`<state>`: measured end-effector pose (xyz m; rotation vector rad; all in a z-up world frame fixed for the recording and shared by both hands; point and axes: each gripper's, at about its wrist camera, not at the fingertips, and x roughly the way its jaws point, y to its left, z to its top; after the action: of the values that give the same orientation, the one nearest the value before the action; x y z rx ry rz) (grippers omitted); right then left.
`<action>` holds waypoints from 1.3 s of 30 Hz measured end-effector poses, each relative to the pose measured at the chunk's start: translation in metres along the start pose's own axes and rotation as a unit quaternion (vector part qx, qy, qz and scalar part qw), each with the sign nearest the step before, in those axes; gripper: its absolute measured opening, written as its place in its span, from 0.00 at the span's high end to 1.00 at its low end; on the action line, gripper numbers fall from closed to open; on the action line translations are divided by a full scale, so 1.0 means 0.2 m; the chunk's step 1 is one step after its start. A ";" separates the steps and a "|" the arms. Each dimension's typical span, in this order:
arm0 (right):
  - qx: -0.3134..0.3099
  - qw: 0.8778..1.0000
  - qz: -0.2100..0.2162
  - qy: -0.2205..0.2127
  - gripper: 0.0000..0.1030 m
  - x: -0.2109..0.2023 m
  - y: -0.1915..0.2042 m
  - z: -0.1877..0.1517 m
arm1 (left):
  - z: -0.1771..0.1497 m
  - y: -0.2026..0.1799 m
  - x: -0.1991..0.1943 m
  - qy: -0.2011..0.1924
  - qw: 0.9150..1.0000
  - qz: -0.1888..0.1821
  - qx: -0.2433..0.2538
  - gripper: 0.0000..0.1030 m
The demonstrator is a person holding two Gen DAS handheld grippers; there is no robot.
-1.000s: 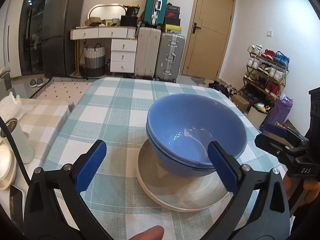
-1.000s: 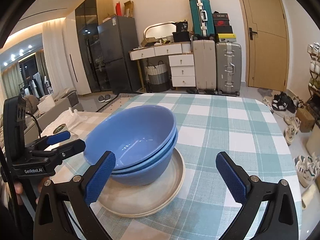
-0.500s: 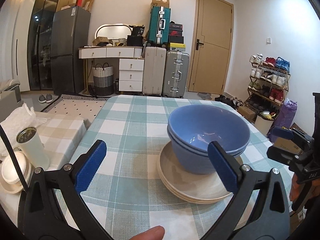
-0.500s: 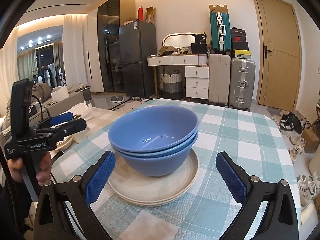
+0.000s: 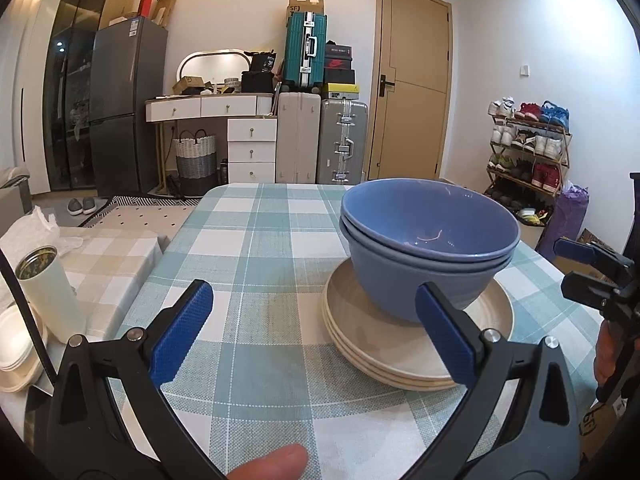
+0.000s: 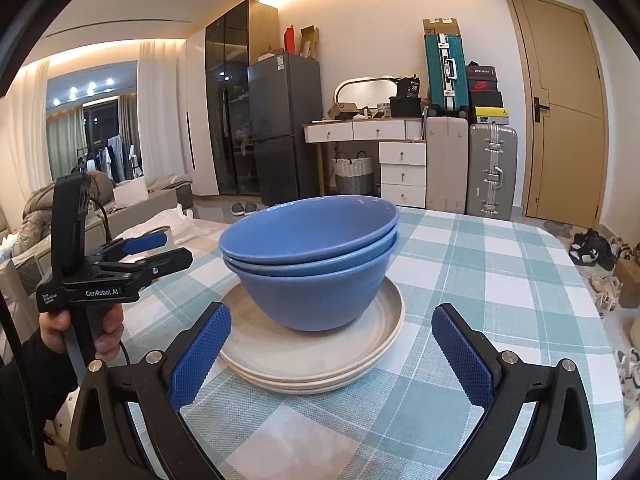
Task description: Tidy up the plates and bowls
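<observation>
Resting centre-frame, glossy blue ceramic bowls [image 6: 312,264] nest on stacked matte beige plates [image 6: 316,354] atop the checked-cloth bench [image 6: 480,280]; both the left gripper [image 5: 312,340] and right gripper [image 6: 332,356] gape, released. Only the left-wrist view shows a shoe rack [image 5: 528,140] at right.

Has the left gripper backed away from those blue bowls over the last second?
Yes. The left gripper has pulled back and dropped lower: the blue bowls look farther off, seen from the side, and more of the door shows.

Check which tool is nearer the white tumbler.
Left. The left tool sits just right of the white tumbler; the right tool is beyond the blue bowls.
</observation>
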<state>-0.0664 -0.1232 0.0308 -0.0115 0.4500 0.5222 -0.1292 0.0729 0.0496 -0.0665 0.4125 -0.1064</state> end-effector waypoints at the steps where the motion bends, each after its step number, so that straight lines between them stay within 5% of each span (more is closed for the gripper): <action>1: 0.004 1.000 0.002 -0.003 0.01 0.00 -0.01 -0.01 | -0.01 0.00 0.00 -0.003 1.000 -0.002 -0.001 0.02; 39: 0.010 1.000 -0.004 -0.023 0.01 0.01 -0.06 -0.08 | -0.04 0.01 0.10 -0.012 1.000 0.005 -0.013 0.02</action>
<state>-0.0647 -0.1339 0.0144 0.0181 0.4104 0.5082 -0.1149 0.0723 0.0348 -0.0920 0.3903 -0.0911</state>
